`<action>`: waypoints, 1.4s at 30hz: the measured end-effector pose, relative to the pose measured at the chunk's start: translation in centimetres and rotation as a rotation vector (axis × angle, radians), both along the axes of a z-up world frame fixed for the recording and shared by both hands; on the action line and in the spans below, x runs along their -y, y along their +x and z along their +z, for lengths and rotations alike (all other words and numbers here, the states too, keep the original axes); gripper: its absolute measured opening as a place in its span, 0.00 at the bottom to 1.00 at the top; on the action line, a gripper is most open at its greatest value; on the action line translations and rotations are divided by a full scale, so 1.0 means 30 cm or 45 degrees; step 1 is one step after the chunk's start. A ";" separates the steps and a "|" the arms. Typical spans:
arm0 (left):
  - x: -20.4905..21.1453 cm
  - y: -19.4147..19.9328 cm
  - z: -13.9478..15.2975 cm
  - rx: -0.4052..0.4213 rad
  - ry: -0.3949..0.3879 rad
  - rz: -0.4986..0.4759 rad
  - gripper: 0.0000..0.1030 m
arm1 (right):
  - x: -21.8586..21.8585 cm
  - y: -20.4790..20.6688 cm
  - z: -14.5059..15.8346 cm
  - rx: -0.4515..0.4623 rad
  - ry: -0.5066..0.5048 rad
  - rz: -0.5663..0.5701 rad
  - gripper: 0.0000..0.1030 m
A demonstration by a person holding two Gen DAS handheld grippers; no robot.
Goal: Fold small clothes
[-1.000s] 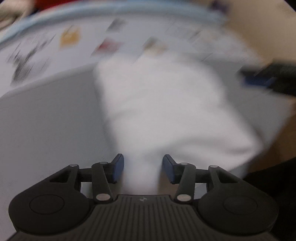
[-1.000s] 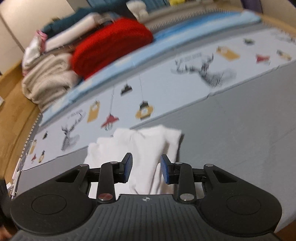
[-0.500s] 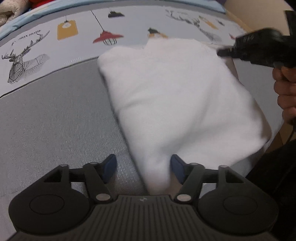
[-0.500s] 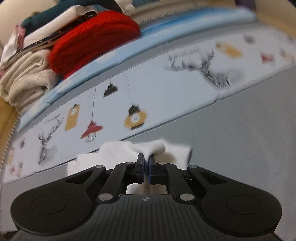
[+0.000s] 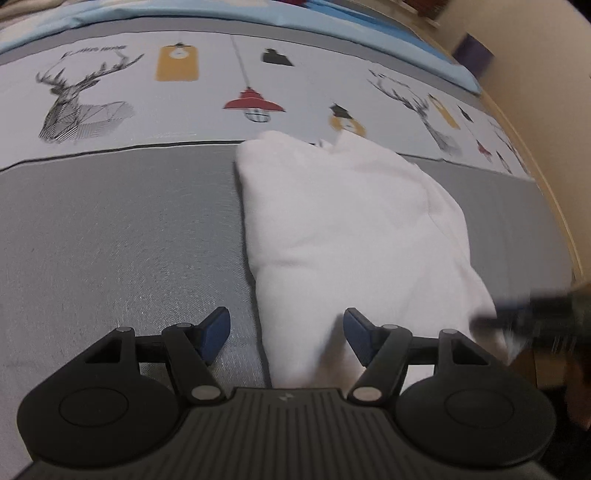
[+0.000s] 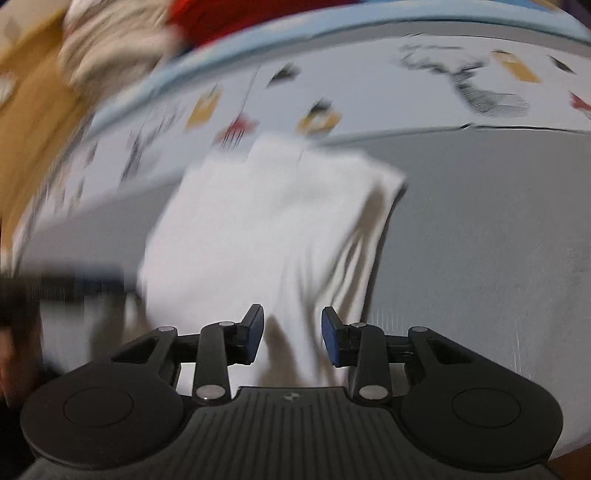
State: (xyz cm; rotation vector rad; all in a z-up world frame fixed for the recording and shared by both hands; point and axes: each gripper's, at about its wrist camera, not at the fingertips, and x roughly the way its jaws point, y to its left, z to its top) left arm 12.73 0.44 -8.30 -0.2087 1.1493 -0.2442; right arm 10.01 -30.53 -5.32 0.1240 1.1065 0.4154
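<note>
A small white garment (image 5: 347, 229) lies folded on the grey part of the mat, its far edge at the printed strip. My left gripper (image 5: 286, 334) is open, its fingers on either side of the garment's near edge. In the right wrist view the same garment (image 6: 258, 229) is blurred by motion. My right gripper (image 6: 291, 338) is open with the garment's near right corner between its fingers. The right gripper shows as a dark blur at the garment's right corner in the left wrist view (image 5: 532, 310). The left gripper is a dark blur in the right wrist view (image 6: 70, 284).
The mat (image 5: 110, 236) is grey with a pale printed strip of deer and lamps (image 5: 255, 103) behind it. A wooden floor and wall (image 5: 535, 92) lie to the right. A pile of red and beige clothes (image 6: 147, 33) sits beyond the mat.
My right gripper, shut half a second ago at the far edge, is now open at the near right corner. My left gripper has opened wider. The garment has settled flat.
</note>
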 end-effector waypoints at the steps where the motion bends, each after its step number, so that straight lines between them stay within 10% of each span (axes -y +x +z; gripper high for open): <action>1: 0.000 0.002 -0.004 -0.004 -0.001 0.018 0.71 | -0.008 -0.025 -0.013 -0.014 -0.041 0.043 0.03; 9: 0.025 0.030 -0.053 -0.077 0.000 0.045 0.71 | 0.082 -0.034 -0.064 -0.141 -0.079 -0.037 0.06; 19: 0.004 0.108 0.051 -0.064 -0.082 -0.021 0.72 | 0.142 0.044 0.031 0.052 0.115 -0.276 0.50; 27: -0.031 0.196 -0.141 -0.232 -0.233 0.097 0.72 | 0.058 0.145 -0.107 -0.137 0.013 -0.296 0.56; 33: 0.030 0.214 -0.154 -0.182 -0.235 0.072 0.68 | 0.058 0.180 -0.142 -0.205 0.088 -0.336 0.41; 37: 0.041 0.211 -0.136 -0.142 -0.204 0.064 0.36 | 0.049 0.182 -0.137 -0.209 0.118 -0.347 0.26; 42: 0.004 0.225 0.027 0.133 -0.133 0.042 0.32 | 0.015 0.211 -0.072 -0.066 0.166 -0.347 0.18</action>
